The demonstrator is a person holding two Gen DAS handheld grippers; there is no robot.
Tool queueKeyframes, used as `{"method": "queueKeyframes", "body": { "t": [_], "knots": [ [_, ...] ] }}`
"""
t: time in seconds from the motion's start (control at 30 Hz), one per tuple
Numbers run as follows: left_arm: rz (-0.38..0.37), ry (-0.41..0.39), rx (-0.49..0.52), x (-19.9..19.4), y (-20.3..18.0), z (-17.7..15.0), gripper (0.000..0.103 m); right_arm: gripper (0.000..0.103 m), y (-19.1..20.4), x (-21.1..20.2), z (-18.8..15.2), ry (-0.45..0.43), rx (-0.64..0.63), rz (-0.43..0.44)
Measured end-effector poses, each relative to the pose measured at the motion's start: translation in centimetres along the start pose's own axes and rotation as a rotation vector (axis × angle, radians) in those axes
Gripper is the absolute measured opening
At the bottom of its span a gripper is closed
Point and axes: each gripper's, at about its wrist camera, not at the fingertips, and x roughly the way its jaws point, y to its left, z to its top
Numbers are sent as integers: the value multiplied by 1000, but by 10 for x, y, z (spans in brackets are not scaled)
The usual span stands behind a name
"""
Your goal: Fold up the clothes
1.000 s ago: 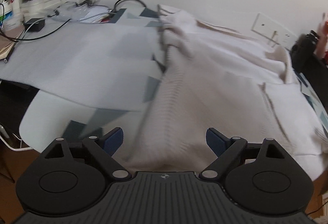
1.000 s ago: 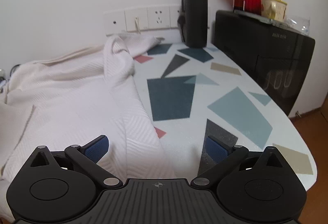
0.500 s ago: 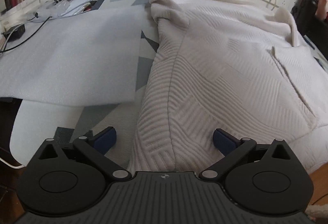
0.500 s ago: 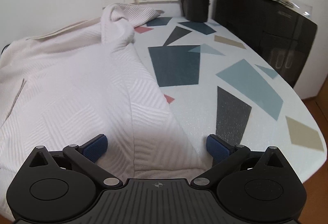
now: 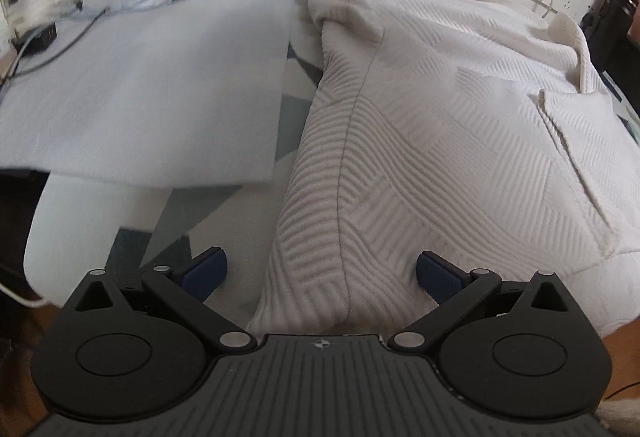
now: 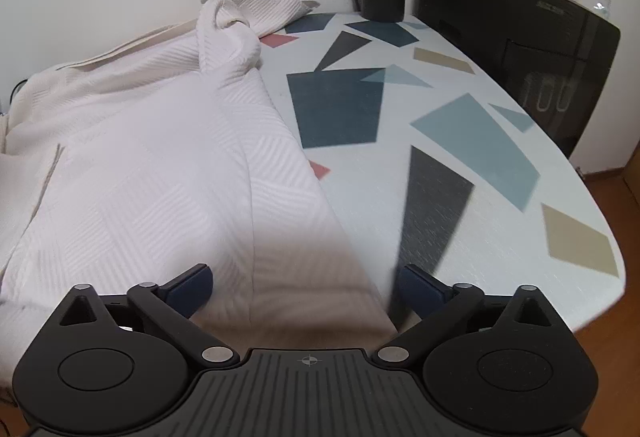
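White sweater (image 5: 420, 141) spread flat on table (image 6: 460, 173), hem at near edge. Left gripper (image 5: 322, 273) and right gripper (image 6: 306, 285) both wide apart, each astride one hem corner. Advice: close on both layers, lift both corners evenly, avoid dragging.

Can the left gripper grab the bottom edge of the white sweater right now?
Probably yes. The left gripper has its jaws wide open, and the near hem of the white sweater lies right between them on the table. Nothing sits in the way there.
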Motion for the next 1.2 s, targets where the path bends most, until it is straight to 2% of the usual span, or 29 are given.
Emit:
{"method": "queueKeyframes", "body": {
  "t": [0.1,0.23,0.43,0.5,0.57,0.73,0.87,1.0,1.03,1.07,1.13,1.17,1.2],
  "knots": [
    [-23,8,-1,-7,2,-8,102,90,-9,-11,-8,-5,27,14],
    [-97,-22,-16,-23,6,-31,102,84,-19,-27,-24,-16,91,49],
    [-218,-29,-108,-37,12,-67,97,84,-3,-42,-61,41,94,144],
    [-264,-30,-165,-35,11,-75,94,83,4,-35,-68,66,109,168],
    [-316,-15,-216,-26,7,-77,85,77,10,-27,-72,86,132,191],
    [-390,12,-288,-3,-8,-77,80,72,11,-11,-69,89,228,259],
    [-466,42,-342,10,-16,-80,62,65,12,-7,-66,104,263,331],
    [-554,104,-350,16,-22,-80,58,61,18,-8,-67,137,241,418],
    [-563,112,-354,17,-23,-80,56,54,19,-9,-67,143,234,426],
    [-570,120,-358,19,-24,-80,47,45,20,-9,-67,148,232,432],
    [-581,136,-364,21,-26,-80,36,38,18,-10,-67,157,250,440],
    [-585,143,-365,22,-27,-79,24,32,15,-11,-67,162,265,449],
    [-588,144,-368,21,-28,-79,19,30,13,-12,-68,168,278,459]
  ]
}}
